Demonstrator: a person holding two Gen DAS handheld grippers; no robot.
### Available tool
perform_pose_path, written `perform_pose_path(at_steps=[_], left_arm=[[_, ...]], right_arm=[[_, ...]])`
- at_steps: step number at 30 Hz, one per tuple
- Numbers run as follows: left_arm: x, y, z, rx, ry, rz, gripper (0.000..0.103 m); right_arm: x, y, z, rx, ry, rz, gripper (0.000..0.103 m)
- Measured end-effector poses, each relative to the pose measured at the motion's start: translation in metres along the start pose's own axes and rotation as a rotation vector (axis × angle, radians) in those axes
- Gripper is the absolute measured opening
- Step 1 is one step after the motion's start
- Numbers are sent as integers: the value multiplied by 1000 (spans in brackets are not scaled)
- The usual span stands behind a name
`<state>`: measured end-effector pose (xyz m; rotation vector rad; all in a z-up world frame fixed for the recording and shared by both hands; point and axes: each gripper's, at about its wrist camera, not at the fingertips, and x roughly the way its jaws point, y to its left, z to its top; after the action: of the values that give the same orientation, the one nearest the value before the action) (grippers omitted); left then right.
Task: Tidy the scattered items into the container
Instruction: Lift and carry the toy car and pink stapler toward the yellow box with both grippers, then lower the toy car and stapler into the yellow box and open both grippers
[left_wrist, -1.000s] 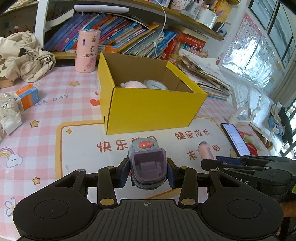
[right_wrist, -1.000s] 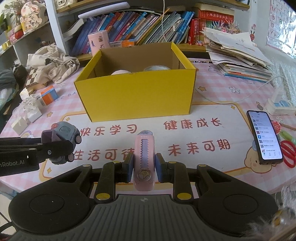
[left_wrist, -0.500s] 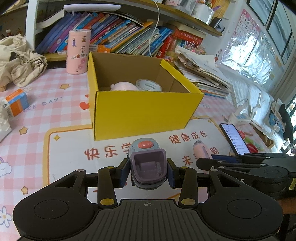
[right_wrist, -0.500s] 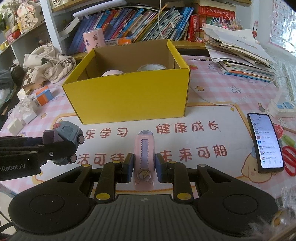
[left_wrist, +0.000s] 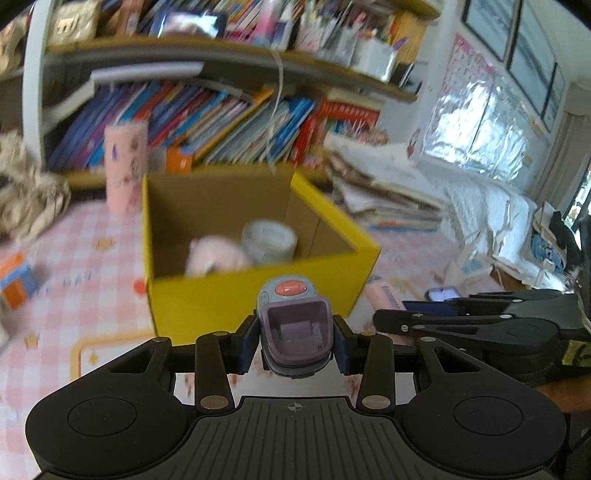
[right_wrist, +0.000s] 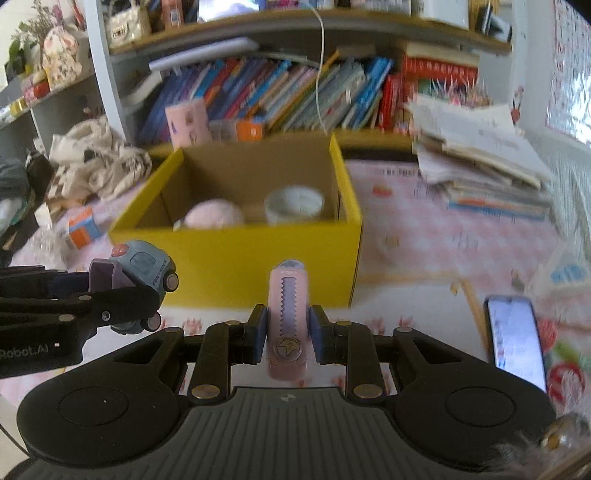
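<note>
Yellow box (left_wrist: 258, 291) blurs; pink lump (left_wrist: 216, 254) inside, perhaps a plush toy.

A child's study room; crammed bookshelf (right_wrist: 280, 92); pink checked tablecloth (right_wrist: 424, 206).

Open yellow box (right_wrist: 258, 258) holds a pink, seemingly round item (right_wrist: 214, 214) beside a white tape roll (right_wrist: 294, 204).

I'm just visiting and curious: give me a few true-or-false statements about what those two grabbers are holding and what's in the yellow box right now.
1. The left gripper holds a toy truck. True.
2. The right gripper is empty. False: it grips a pink case.
3. The yellow box is empty. False: a pink round thing and a tape roll lie inside.
4. A phone lies on the table. True.
</note>
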<state>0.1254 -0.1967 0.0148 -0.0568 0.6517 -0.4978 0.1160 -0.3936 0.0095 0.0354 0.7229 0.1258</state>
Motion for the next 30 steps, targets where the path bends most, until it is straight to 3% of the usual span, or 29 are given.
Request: perform_pose_path(at_steps=[11,20,30], left_arm=[[15,-4,48,42,-105,81,40],[53,9,67,51,-41,186,40],[98,6,69,119,81,205,40]], right_arm=[[11,-18,61,-64,-141,61,23],[50,-32,102,-113,-132,108,23],[110,-26,132,-201,-15,201,23]])
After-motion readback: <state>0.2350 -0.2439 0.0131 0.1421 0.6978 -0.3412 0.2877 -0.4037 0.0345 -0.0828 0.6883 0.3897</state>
